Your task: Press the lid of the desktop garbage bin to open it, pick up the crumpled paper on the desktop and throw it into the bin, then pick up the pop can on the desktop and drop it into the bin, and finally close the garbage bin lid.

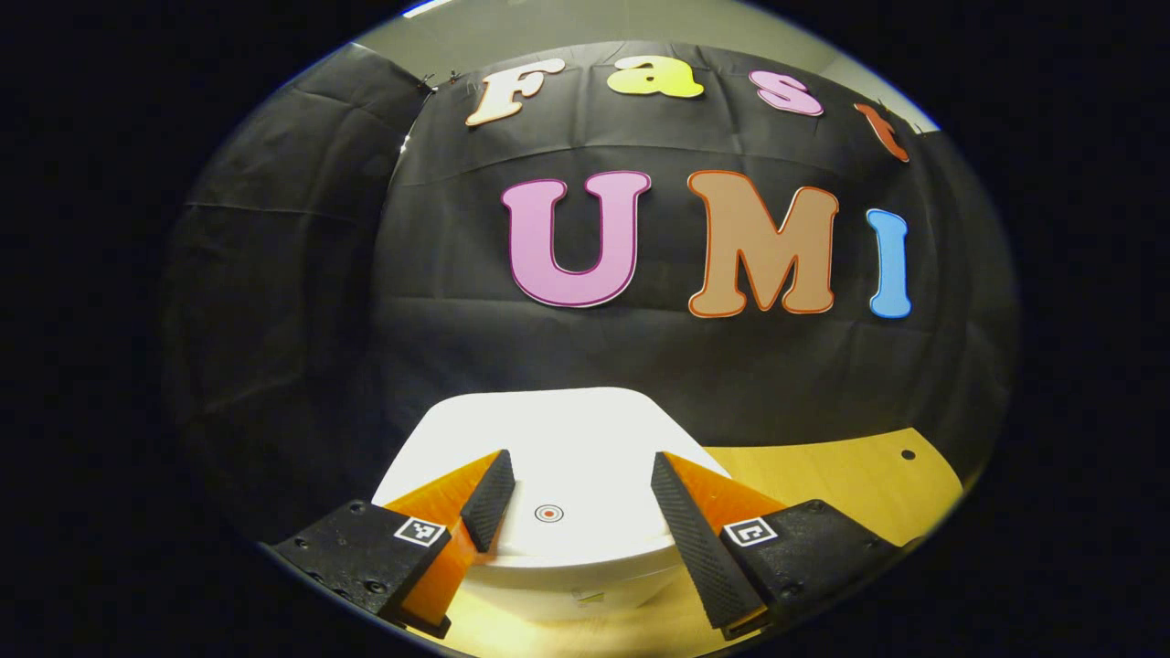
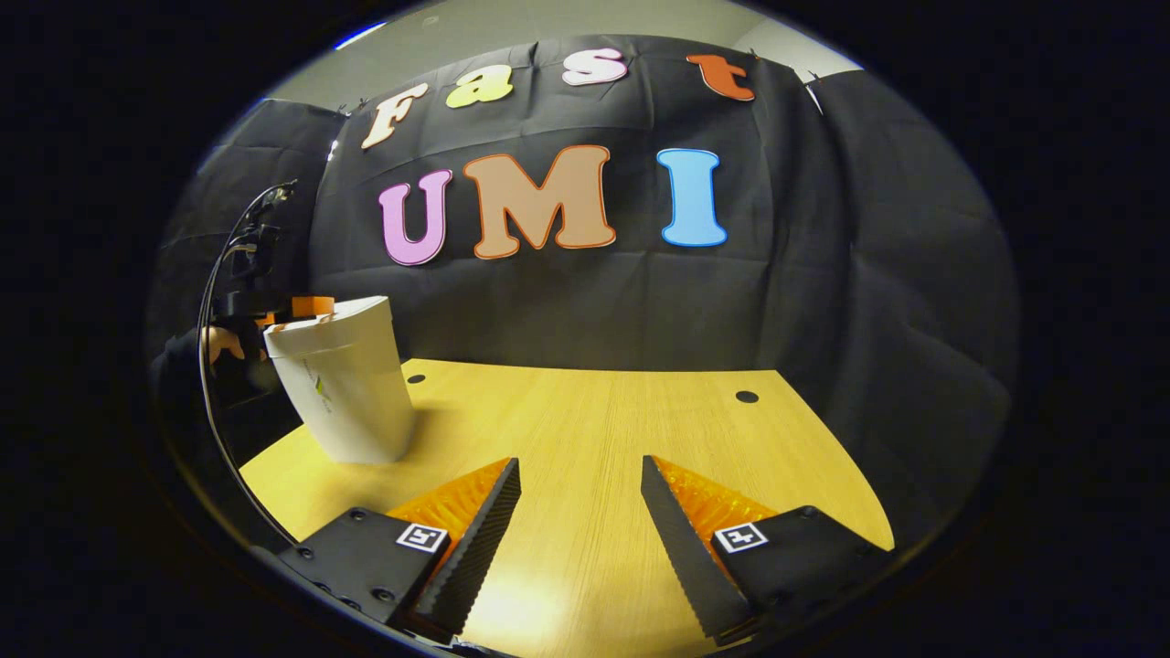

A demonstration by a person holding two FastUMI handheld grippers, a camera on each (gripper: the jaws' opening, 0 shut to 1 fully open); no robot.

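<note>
From the left gripper view I see my left tongs (image 1: pixel 581 501) spread wide just above the closed lid (image 1: pixel 558 457) of the white bin (image 1: pixel 567 585), a small round button (image 1: pixel 548 514) between the fingers. The right gripper view gives me the bin (image 2: pixel 345 384) from the side, standing near the bench's (image 2: pixel 594 429) far left corner with a hand (image 2: pixel 224 345) behind it. My right tongs (image 2: pixel 579 512) hang wide open over bare bench, holding nothing.

The left gripper (image 1: pixel 582 493) is wide open above the white garbage bin (image 1: pixel 567 548). The bin lid (image 1: pixel 585 439) is closed, with a small round button (image 1: pixel 548 514) between the fingers. The bin stands on a wooden table (image 1: pixel 850 484).
</note>
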